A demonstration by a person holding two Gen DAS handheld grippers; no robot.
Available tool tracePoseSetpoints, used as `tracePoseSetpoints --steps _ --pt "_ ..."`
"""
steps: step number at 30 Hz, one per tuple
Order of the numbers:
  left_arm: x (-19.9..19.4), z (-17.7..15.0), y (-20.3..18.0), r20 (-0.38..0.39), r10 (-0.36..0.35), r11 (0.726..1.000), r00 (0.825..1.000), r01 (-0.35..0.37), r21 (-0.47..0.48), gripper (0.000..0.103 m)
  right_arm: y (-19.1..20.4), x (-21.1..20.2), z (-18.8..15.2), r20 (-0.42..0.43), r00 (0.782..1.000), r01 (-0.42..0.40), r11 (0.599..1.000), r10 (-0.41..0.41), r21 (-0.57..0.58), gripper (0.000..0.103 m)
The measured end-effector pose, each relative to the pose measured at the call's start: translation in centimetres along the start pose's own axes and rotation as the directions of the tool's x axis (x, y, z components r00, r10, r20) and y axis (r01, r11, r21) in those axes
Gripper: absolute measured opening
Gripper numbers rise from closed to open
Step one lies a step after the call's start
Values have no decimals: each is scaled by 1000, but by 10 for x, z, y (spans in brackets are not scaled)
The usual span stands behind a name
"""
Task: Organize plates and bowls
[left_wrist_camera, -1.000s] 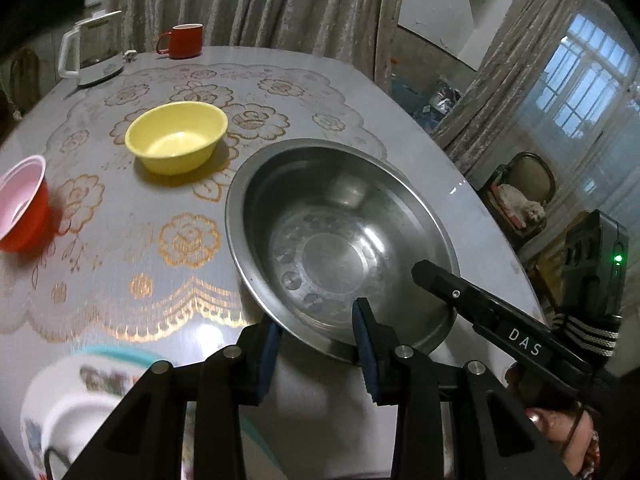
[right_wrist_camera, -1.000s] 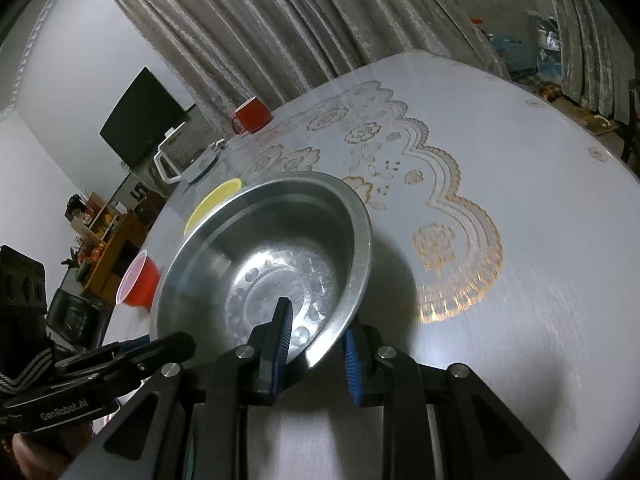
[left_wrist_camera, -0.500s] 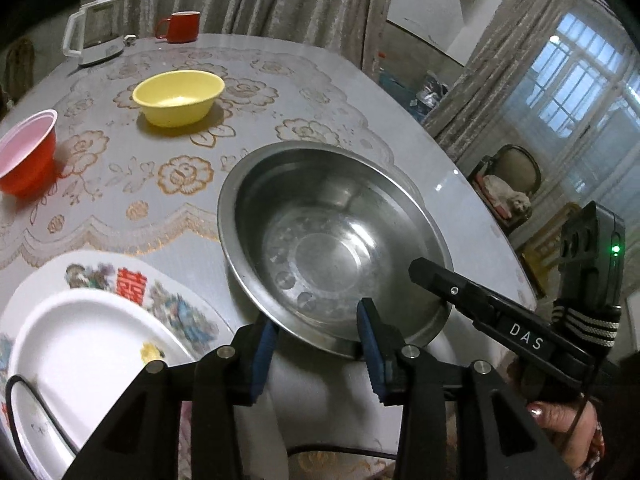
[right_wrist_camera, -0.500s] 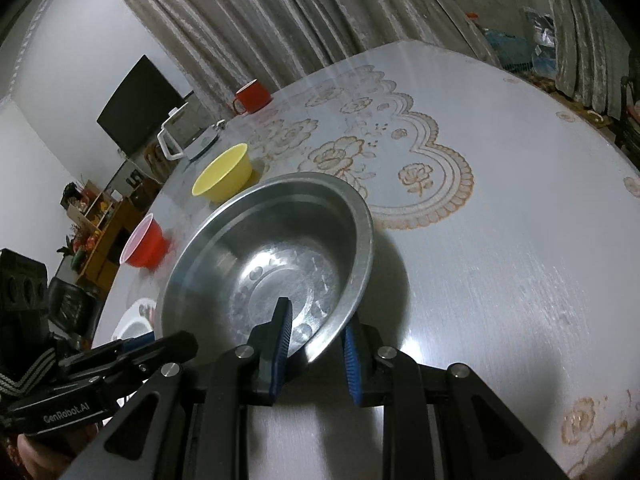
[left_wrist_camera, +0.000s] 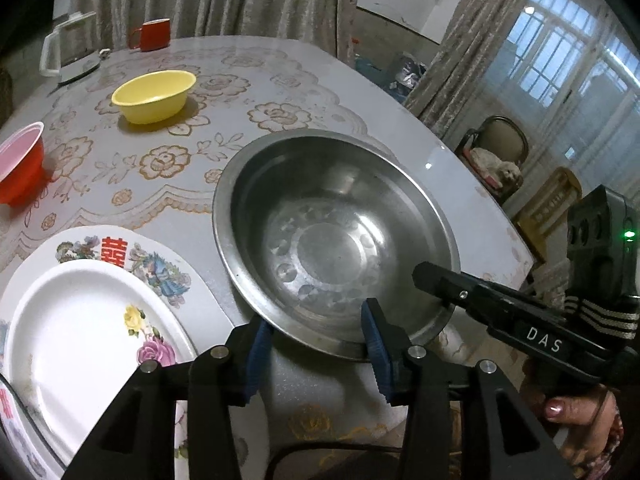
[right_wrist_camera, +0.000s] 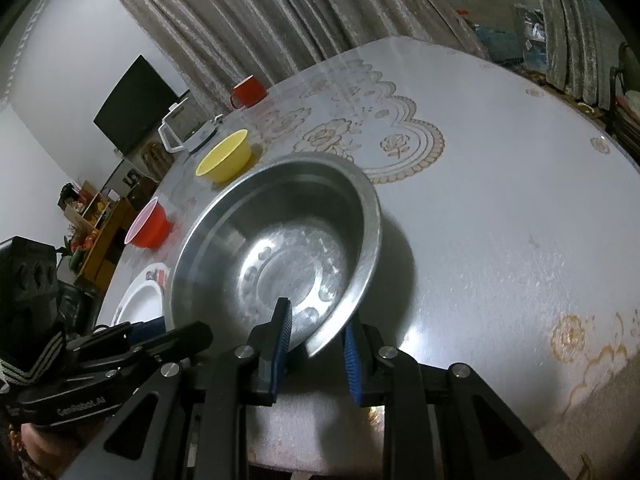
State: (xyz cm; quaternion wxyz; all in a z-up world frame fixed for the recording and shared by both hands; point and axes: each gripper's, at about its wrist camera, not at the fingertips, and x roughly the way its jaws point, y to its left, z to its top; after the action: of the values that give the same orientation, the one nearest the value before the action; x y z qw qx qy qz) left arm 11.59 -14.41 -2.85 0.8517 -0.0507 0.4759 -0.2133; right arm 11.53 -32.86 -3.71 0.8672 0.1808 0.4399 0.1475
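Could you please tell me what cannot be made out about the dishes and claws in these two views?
- Steel bowl: its underside and any table contact are hidden by its own wall in both views.
- White plate: cut off by the left wrist frame edge; in the right wrist view mostly behind the bowl.
- Left claw: its right finger overlaps the rim, but contact is unclear.
- Right claw: it straddles the rim; actual clamping is unclear.

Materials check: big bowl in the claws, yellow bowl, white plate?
Big bowl: looks like stainless steel, brushed grey with bright reflections and a stamped ring pattern in the base. Yellow bowl: probably plastic or melamine, opaque, even colour, dull sheen. White plate: glossy with a printed flower, ceramic or melamine; can't tell which.
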Motion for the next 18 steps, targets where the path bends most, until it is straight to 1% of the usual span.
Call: tracePoseSetpoints --steps 3,6,9,11,12,15,16,18 --pt "-1 1 1 2 -15 1000 1000 15 -1 45 2 1 -3 0 1000 -6 1000 6 13 30" --pt "-7 1 0 5 -27 999 1000 26 18 51 3 -1 -4 7 1000 -12 1000 12 23 33" --pt "-17 -1 -1 11 -39 999 999 39 26 55 -2 -8 -3 32 999 5 999 -6 48 35" --pt "-21 -2 1 12 -43 999 999 43 28 56 -5 -15 0 57 998 30 998 -34 60 37" --pt "-26 -4 3 21 -42 999 999 42 27 59 -7 -19 1 73 996 42 997 -46 66 37" --pt "-42 -5 6 60 -42 999 997 40 35 61 -7 -26 5 100 993 61 996 -68 69 37" --pt "-46 -5 8 68 -44 999 997 42 28 63 -7 -28 7 108 992 65 996 -72 67 37" --pt "-53 -5 16 72 -70 997 995 71 -6 64 -3 -30 10 118 990 72 996 -78 54 37"
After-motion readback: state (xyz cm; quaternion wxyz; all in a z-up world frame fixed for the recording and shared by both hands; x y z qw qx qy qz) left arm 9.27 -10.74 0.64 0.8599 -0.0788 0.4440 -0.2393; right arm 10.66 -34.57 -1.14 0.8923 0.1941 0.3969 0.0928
